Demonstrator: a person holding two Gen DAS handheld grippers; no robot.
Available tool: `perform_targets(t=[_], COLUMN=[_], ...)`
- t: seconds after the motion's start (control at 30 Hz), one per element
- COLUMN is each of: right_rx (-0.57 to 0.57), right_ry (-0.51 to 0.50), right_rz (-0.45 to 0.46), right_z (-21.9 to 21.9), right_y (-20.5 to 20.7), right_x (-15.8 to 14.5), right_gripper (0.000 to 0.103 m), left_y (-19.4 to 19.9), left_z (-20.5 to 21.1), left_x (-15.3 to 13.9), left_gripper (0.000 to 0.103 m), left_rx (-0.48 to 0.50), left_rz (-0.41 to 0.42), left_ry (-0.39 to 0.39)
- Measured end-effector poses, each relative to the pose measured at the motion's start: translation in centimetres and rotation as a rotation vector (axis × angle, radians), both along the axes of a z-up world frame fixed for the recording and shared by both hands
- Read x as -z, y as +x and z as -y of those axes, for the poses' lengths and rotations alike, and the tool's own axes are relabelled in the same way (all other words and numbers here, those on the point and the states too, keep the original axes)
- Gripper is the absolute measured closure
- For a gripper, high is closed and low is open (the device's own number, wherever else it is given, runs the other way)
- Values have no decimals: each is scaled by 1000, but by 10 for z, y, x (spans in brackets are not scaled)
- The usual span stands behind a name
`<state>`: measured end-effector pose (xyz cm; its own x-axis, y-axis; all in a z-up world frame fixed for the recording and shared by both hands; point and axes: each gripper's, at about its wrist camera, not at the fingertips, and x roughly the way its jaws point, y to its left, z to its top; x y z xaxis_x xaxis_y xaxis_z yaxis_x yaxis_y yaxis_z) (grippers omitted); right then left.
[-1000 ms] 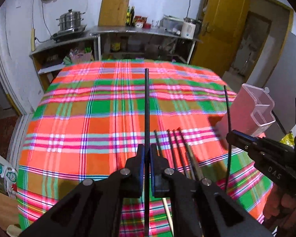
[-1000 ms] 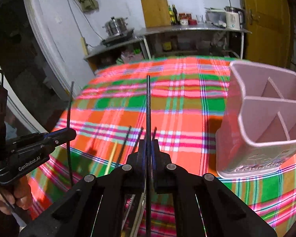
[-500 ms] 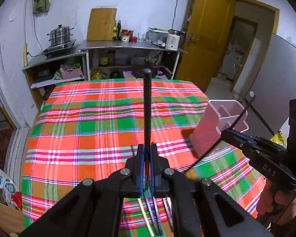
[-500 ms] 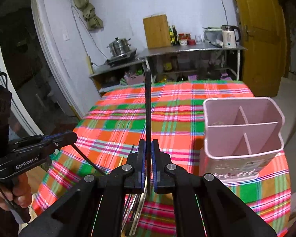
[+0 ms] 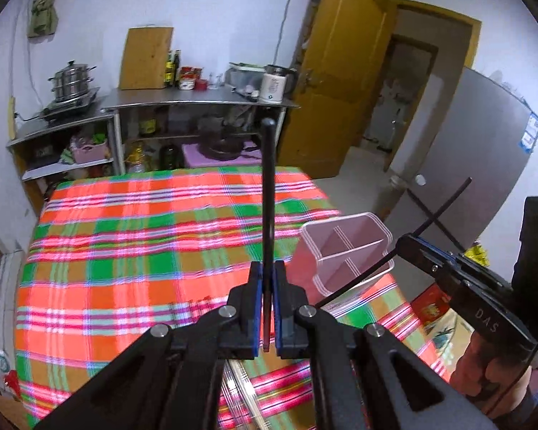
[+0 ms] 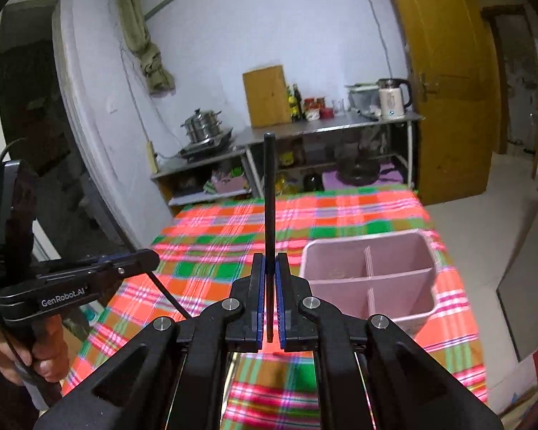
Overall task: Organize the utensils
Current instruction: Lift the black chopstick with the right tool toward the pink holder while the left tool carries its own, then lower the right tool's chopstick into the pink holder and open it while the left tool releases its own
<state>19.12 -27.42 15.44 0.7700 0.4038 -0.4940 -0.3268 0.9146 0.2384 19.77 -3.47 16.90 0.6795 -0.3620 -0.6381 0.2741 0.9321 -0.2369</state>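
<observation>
My left gripper (image 5: pixel 268 272) is shut on a black chopstick (image 5: pixel 268 193) that points up and forward, raised above the table. My right gripper (image 6: pixel 269 265) is shut on a second black chopstick (image 6: pixel 269 197), held the same way. A pink divided utensil holder (image 6: pixel 369 279) stands on the plaid tablecloth (image 6: pixel 215 229), just right of my right gripper; in the left wrist view the holder (image 5: pixel 344 247) is ahead and to the right. The right gripper (image 5: pixel 409 243) shows there with its chopstick (image 5: pixel 441 211) slanting beside the holder. The left gripper (image 6: pixel 150 261) shows at the left in the right wrist view.
Several chopsticks (image 5: pixel 240 383) lie on the cloth below my left gripper. Steel shelves (image 5: pixel 183 100) with a pot, a cutting board, bottles and a kettle stand behind the table. A yellow door (image 5: pixel 344 82) and a grey fridge (image 5: pixel 484 150) are to the right.
Both grippers have risen and tilted back from the table, each with its chopstick. The holder now sits lower and closer in both views, and its open compartments show from above.
</observation>
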Motion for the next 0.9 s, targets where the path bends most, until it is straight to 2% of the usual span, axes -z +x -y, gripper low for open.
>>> perform_targets(t=[0.33, 0.43, 0.7, 0.9], right_rx=[98, 113, 133, 148], right_ry=[46, 52, 41, 41], right_rz=[62, 70, 38, -20], right_z=[49, 58, 61, 64], right_y=[4, 7, 23, 40], right_x=[-29, -32, -10, 12], right_gripper=[98, 98, 98, 98], left_y=[28, 33, 50, 61], left_z=[45, 57, 80, 85], left_x=[-30, -33, -5, 20], left_gripper=[97, 97, 97, 97], left_rx=[65, 80, 90, 82], left_rz=[32, 45, 27, -3], left_ry=[-89, -94, -78, -69])
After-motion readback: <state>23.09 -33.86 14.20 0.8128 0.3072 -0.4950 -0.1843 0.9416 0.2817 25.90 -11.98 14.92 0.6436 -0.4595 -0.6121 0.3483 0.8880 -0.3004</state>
